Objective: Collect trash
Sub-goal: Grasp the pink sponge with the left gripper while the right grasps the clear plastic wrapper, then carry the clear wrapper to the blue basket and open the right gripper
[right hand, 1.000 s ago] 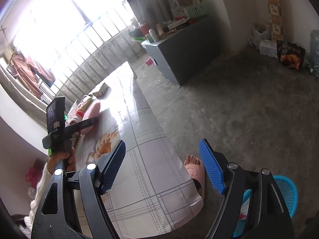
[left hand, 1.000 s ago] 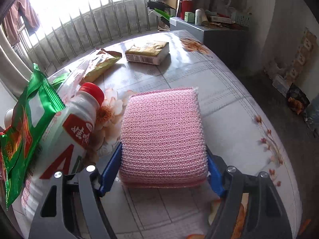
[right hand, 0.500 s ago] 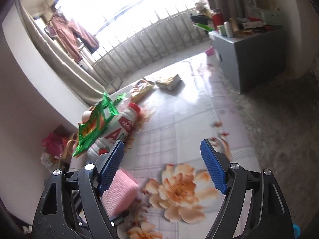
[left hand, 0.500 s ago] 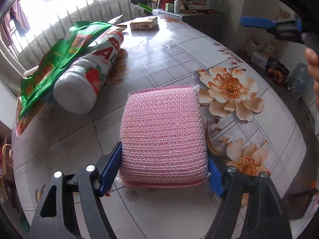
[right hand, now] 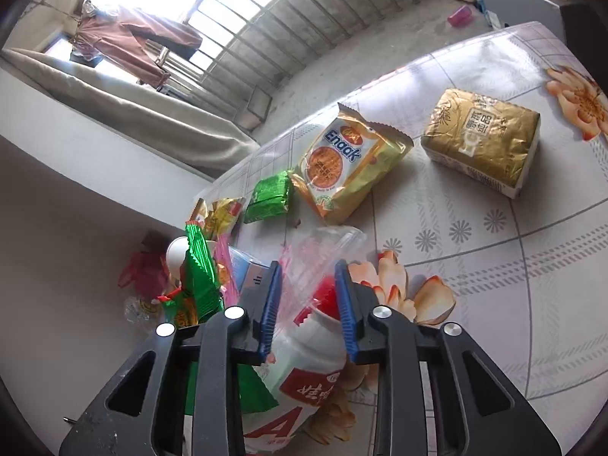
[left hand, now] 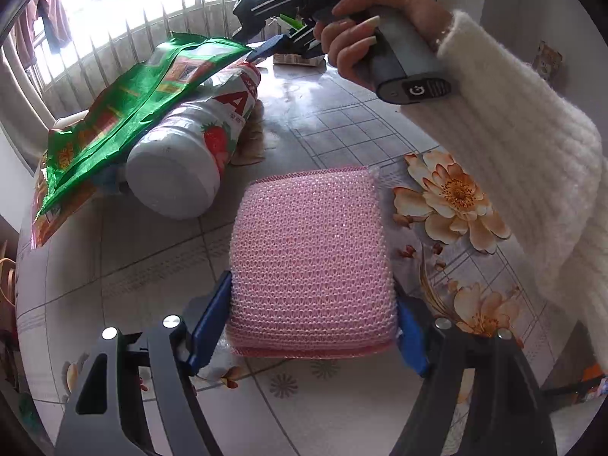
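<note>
My left gripper [left hand: 313, 326] is shut on a pink mesh sponge [left hand: 311, 258] in clear wrap, held just above the flowered table [left hand: 152, 266]. A white bottle [left hand: 190, 159] with red lettering lies on its side to the left, under a green wrapper [left hand: 144, 102]. In the right wrist view my right gripper [right hand: 307, 304] hangs over that bottle [right hand: 304, 380]. Its jaws are closing, with a clear plastic wrapper [right hand: 315, 258] and the red cap [right hand: 326, 300] between them; no firm squeeze shows. The green wrapper [right hand: 199, 277] stands to the left of its fingers.
A person's hand [left hand: 361, 34] and white sleeve [left hand: 513, 152] reach across the table's right side. Farther back lie a yellow biscuit packet [right hand: 349, 163], a small green packet [right hand: 268, 197] and a gold pack [right hand: 482, 140]. The table's edge drops off at the left.
The right gripper swung from beside the table to over the bottle's cap, and its jaws narrowed. The left gripper drew back along the table with the sponge still in it.
</note>
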